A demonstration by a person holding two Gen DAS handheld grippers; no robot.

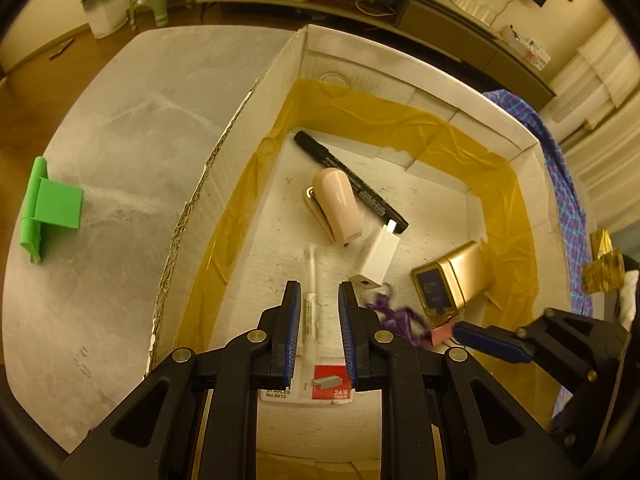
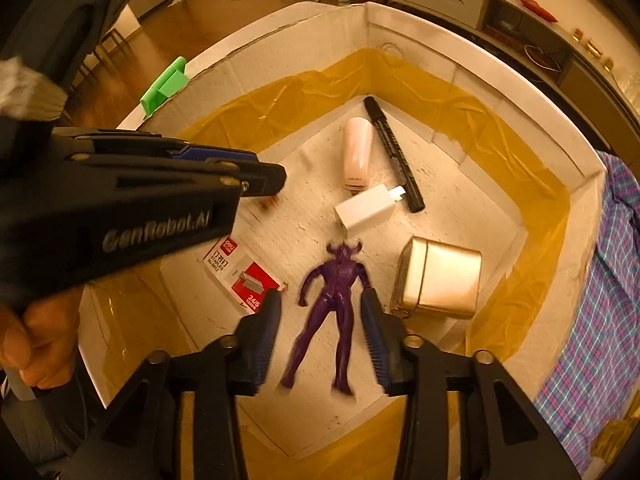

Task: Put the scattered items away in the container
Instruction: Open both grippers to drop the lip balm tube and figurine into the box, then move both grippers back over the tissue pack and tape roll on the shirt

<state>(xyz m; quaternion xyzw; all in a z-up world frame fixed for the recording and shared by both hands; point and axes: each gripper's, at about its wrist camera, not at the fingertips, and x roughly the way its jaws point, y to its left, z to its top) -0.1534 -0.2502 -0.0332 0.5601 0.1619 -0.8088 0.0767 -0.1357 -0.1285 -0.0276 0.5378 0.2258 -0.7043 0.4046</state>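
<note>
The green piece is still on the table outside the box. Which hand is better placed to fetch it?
Probably left. The green piece lies on the table beyond the box's left wall, on the left tool's side. The right tool is open over the purple figure, further away.

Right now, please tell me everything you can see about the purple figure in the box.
The purple figure is a glossy, plastic-looking humanoid toy with two horns on its head, arms held out and legs apart. It lies flat on the white floor of the cardboard box, head pointing toward the white charger, between the staples box and the gold tin. The right gripper, jaws open, hangs around its legs without gripping it.
</note>
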